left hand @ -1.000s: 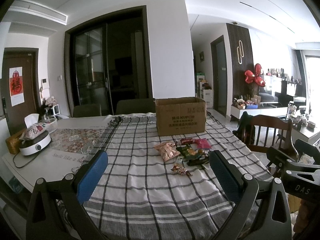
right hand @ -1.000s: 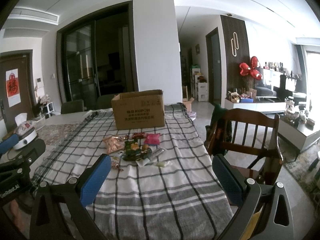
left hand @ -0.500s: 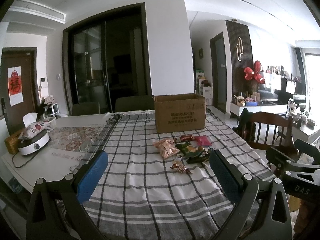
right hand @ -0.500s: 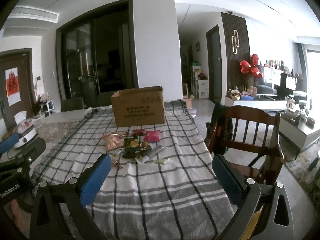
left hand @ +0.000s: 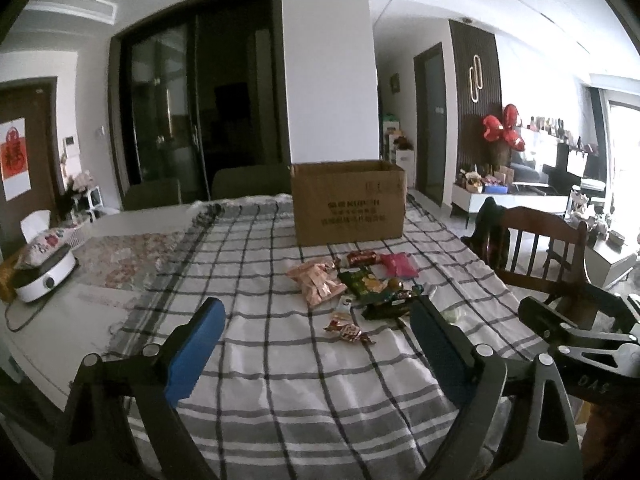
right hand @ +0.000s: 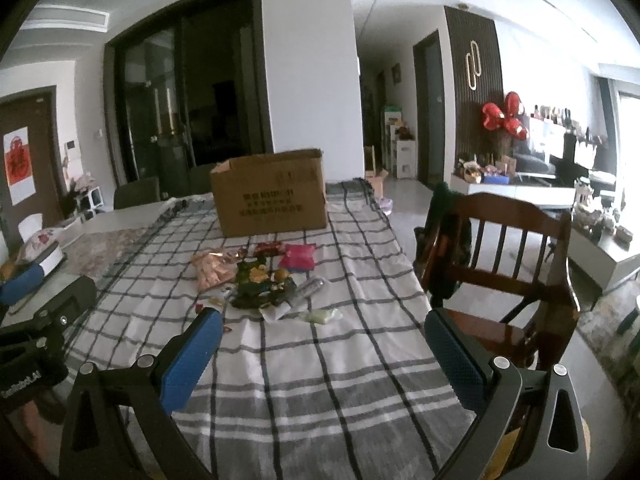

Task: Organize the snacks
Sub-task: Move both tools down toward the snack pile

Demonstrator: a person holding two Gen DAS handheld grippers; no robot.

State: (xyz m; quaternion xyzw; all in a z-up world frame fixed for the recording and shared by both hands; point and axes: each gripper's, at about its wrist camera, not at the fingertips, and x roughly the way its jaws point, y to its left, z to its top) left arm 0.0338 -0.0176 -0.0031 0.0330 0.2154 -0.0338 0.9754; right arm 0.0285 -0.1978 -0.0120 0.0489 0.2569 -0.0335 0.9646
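Observation:
A pile of snack packets (left hand: 360, 284) (right hand: 256, 276) lies in the middle of the checked tablecloth (left hand: 280, 380): a pink-orange bag (left hand: 316, 280), a green bag (left hand: 366, 284), a magenta packet (left hand: 398, 264) and a small red wrapped sweet (left hand: 348, 330). Behind them stands an open cardboard box (left hand: 347, 202) (right hand: 272, 198). My left gripper (left hand: 316, 344) hovers short of the pile, its jaws closing with nothing between them. Further right, my right gripper (right hand: 324, 348) is open and empty, also short of the pile.
A wooden chair (right hand: 504, 264) stands at the table's right edge. On the left part of the table sit a white round appliance (left hand: 44, 276), a tissue box (left hand: 36, 224) and a floral mat (left hand: 128, 252). Dark chairs (left hand: 248, 182) line the far side.
Both grippers have moved forward and slightly down toward the snack pile, which now looks larger. The left gripper's fingers stand a little closer together.

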